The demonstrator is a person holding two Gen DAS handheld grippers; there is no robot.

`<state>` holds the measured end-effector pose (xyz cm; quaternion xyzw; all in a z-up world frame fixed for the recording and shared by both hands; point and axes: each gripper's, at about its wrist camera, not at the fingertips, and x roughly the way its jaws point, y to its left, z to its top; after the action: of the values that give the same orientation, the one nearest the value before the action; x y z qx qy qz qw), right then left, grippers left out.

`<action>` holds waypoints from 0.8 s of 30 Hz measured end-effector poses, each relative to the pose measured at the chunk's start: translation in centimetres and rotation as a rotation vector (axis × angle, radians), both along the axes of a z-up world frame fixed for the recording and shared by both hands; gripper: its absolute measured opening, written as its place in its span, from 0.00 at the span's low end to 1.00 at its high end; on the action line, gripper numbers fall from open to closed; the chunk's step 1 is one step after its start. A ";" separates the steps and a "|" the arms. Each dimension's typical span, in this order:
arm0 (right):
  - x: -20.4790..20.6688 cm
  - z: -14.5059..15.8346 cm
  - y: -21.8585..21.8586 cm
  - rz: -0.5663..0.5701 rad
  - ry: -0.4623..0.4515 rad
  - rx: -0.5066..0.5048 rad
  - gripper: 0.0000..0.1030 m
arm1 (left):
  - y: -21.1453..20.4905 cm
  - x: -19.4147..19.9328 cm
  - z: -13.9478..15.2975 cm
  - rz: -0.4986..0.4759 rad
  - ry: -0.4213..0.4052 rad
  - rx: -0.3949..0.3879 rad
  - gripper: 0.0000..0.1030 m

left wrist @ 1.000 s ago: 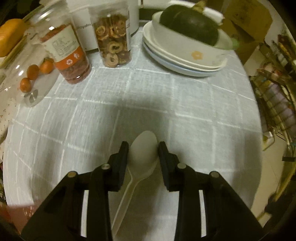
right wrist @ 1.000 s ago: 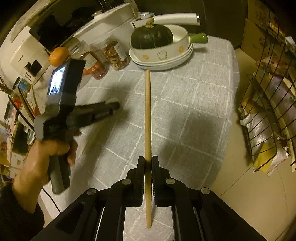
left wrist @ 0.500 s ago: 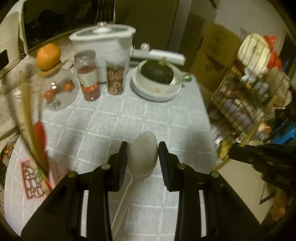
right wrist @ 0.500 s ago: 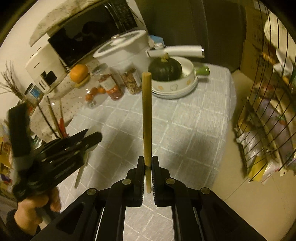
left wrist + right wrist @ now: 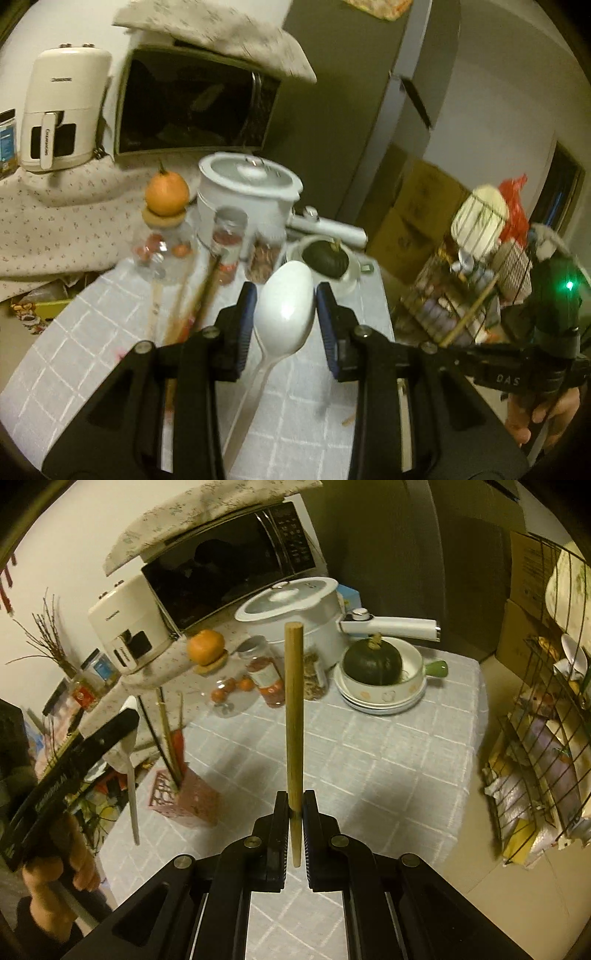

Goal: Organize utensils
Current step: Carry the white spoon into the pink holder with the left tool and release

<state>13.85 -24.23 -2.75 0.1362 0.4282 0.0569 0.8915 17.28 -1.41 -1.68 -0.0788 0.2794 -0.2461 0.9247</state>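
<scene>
Right wrist view: pink holder (image 5: 184, 797) contains upright sticks; right gripper (image 5: 295, 812) clamps chopstick (image 5: 294, 716), left gripper (image 5: 284, 310) pinches spoon (image 5: 284, 314), handle end hidden.

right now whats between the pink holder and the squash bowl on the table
Only bare checked tablecloth lies between the pink holder and the squash bowl, as the right wrist view shows. The held stick crosses that stretch in the air.

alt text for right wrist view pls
The right tool is shut on a wooden stick, held above a grey checked tablecloth. At left, the left tool carries a white spoon near a pink utensil holder.
</scene>
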 end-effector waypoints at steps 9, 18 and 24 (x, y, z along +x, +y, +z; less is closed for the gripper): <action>1.2 -0.4 1.9 0.025 0.012 -0.001 0.07 | 4.0 3.2 -1.5 0.029 -0.072 -0.106 0.34; 2.5 -1.3 2.6 0.030 0.040 -0.019 0.07 | 5.5 5.6 -3.9 0.051 -0.072 -0.151 0.34; 3.1 -1.9 3.0 0.029 0.056 -0.029 0.07 | 6.0 6.1 -5.5 0.061 -0.044 -0.156 0.34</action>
<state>16.90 -21.23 -4.69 0.1186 0.4559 0.0595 0.8801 23.43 4.56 -7.21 -0.1537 0.2365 -0.2404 0.9288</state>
